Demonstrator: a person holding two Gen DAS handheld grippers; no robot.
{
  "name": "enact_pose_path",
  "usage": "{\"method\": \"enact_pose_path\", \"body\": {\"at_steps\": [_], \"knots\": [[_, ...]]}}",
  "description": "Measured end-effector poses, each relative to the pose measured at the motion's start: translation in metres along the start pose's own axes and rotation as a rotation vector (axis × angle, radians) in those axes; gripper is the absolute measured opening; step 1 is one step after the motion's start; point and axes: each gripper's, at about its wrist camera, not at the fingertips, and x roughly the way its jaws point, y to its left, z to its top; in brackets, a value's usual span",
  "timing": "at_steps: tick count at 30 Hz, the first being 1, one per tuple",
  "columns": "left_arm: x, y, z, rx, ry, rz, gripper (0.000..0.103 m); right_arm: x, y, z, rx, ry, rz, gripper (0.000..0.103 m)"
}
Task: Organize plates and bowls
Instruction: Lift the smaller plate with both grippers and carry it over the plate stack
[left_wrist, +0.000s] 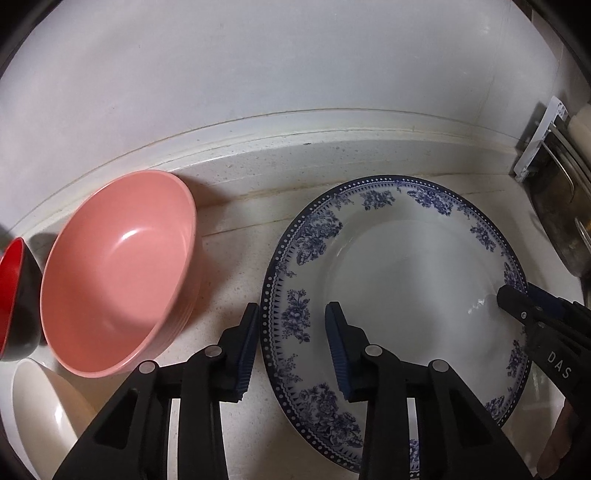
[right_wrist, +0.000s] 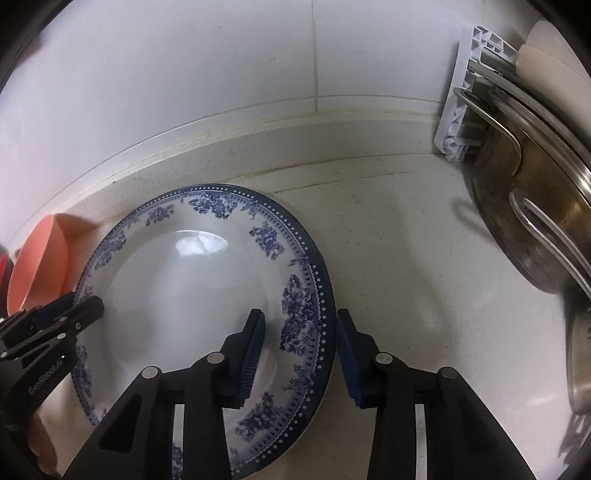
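Sitting on the white counter (right_wrist: 406, 258), the blue-patterned plate (left_wrist: 399, 266) lies beside the pink bowl (left_wrist: 118, 266). 2 grippers straddle opposite rims: left gripper (left_wrist: 291, 347) and right gripper (right_wrist: 301, 350), pads not visibly pressing either rim.

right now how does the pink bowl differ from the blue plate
The pink bowl is deep and plain, one solid colour; the blue plate is shallow and white with a blue flower border. The plate looks wider. No gripper is at the bowl, while the left gripper and right gripper each straddle the plate's rim on opposite sides. Both sit empty on the counter by the wall.
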Motion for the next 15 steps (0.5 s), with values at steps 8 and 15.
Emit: {"method": "enact_pose_path", "body": {"at_steps": [8, 15], "knots": [[-0.029, -0.002, -0.006, 0.003, -0.026, -0.017, 0.036, -0.021, -0.002, -0.007, 0.015, -0.016, -0.018, 0.037], [-0.074, 0.022, -0.015, 0.007, -0.059, -0.049, 0.036, -0.063, 0.004, -0.017, 0.012, -0.037, -0.046, 0.037]]}}
